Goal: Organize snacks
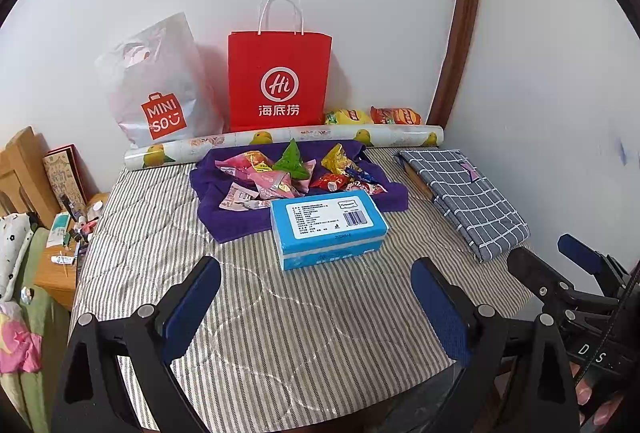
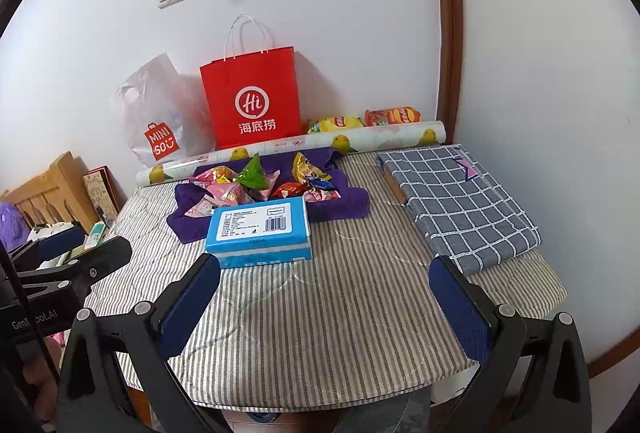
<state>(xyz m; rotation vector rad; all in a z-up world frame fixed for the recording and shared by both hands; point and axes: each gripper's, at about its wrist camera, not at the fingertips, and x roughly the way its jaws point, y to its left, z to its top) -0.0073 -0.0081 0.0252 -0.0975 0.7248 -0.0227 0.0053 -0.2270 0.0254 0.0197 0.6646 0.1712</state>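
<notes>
Several small snack packets [image 1: 294, 171] [image 2: 260, 179], pink, green, yellow and red, lie heaped on a purple cloth [image 1: 236, 221] [image 2: 188, 223] at the back middle of the striped table. A blue tissue box [image 1: 326, 227] [image 2: 259, 231] lies in front of the heap. Two chip bags, yellow [image 1: 348, 116] [image 2: 334, 124] and orange [image 1: 396, 115] [image 2: 392, 116], lie by the wall. My left gripper [image 1: 316, 297] is open and empty, well short of the box. My right gripper [image 2: 324, 297] is open and empty too; it also shows in the left wrist view [image 1: 560, 265].
A red paper bag [image 1: 279, 81] [image 2: 252, 99] and a white Miniso bag [image 1: 158, 89] [image 2: 160, 113] stand against the wall behind a paper roll [image 1: 280, 143] [image 2: 288, 149]. A folded checked cloth [image 1: 464, 193] [image 2: 460, 199] lies right. A cluttered wooden stand [image 1: 56, 265] sits left of the table.
</notes>
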